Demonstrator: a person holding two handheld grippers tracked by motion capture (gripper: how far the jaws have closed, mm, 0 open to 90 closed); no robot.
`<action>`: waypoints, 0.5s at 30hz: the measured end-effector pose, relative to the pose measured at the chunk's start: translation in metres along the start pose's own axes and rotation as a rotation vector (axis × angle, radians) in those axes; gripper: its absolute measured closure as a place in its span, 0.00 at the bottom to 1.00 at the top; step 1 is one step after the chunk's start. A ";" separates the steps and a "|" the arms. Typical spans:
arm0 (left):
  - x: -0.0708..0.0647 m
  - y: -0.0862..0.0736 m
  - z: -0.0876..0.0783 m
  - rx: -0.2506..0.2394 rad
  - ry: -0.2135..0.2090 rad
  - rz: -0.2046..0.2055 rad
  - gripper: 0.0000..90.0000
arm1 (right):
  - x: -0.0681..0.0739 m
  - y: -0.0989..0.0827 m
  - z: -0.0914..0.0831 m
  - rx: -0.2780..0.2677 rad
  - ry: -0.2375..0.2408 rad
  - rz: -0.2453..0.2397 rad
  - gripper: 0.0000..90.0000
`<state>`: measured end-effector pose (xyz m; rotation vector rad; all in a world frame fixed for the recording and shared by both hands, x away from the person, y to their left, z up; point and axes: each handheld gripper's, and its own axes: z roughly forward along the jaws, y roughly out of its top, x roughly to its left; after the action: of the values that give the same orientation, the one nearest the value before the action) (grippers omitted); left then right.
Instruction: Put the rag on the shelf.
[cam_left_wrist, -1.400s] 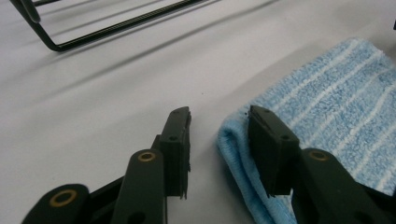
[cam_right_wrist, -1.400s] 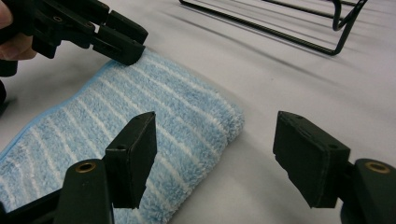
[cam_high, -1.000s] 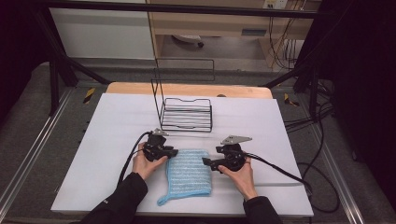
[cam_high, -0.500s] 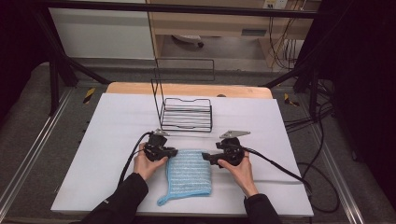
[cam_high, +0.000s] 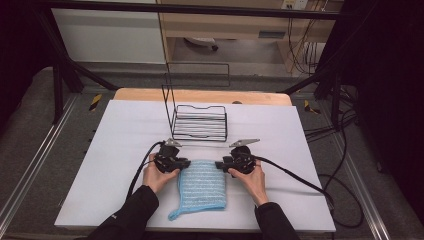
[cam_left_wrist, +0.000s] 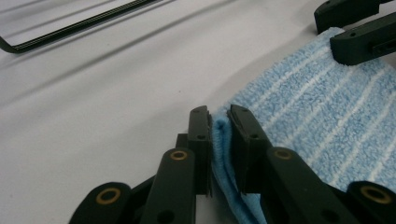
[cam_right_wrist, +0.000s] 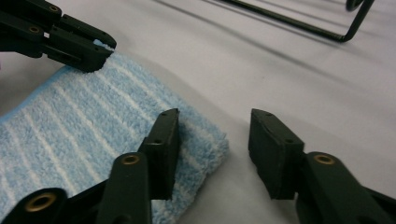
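Left gripper (cam_left_wrist: 219, 116) was seen clenched on the blue striped towel (cam_high: 202, 186): in the left gripper view a fold of the towel's edge (cam_left_wrist: 220, 135) was pinched between the two jaws, pads pressed against the cloth on both sides. Right gripper (cam_right_wrist: 212, 128) was seen released, jaws spread wide: one jaw was resting on top of the towel's corner (cam_right_wrist: 205, 140), the other was set apart from it over bare table, and the corner lay in the gap without being squeezed. The towel was laid flat on the white table (cam_high: 115, 150), stretched between the two sets of jaws, with the rest of it trailing back toward the person and one corner hanging out past the left hand's side. In the high view the left gripper (cam_high: 184, 163) and right gripper (cam_high: 220, 164) were held facing each other at the towel's far corners, each gripped by a hand (cam_high: 155, 176). A black wire rack (cam_high: 199, 122) was standing just beyond the jaws, near but not touching the towel; its base wire (cam_left_wrist: 70, 28) was visible in the left gripper view and its frame (cam_right_wrist: 299, 21) in the right gripper view. Nothing was seen lying between jaws and rack. Cables (cam_high: 295, 175) were trailed off over the table.
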<state>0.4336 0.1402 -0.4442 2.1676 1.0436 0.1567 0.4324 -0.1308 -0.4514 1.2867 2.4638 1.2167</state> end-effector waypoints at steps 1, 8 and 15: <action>0.000 0.000 0.000 -0.001 0.001 0.004 0.88 | 0.001 -0.001 0.001 0.003 0.000 0.012 0.65; 0.001 0.000 0.000 -0.002 -0.006 -0.001 0.88 | 0.004 -0.003 0.001 0.018 0.033 0.023 0.79; 0.002 0.000 0.000 -0.001 -0.013 -0.013 0.89 | 0.006 -0.003 -0.001 0.017 0.048 0.045 0.88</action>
<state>0.4344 0.1415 -0.4442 2.1572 1.0500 0.1369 0.4265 -0.1281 -0.4520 1.3396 2.4966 1.2536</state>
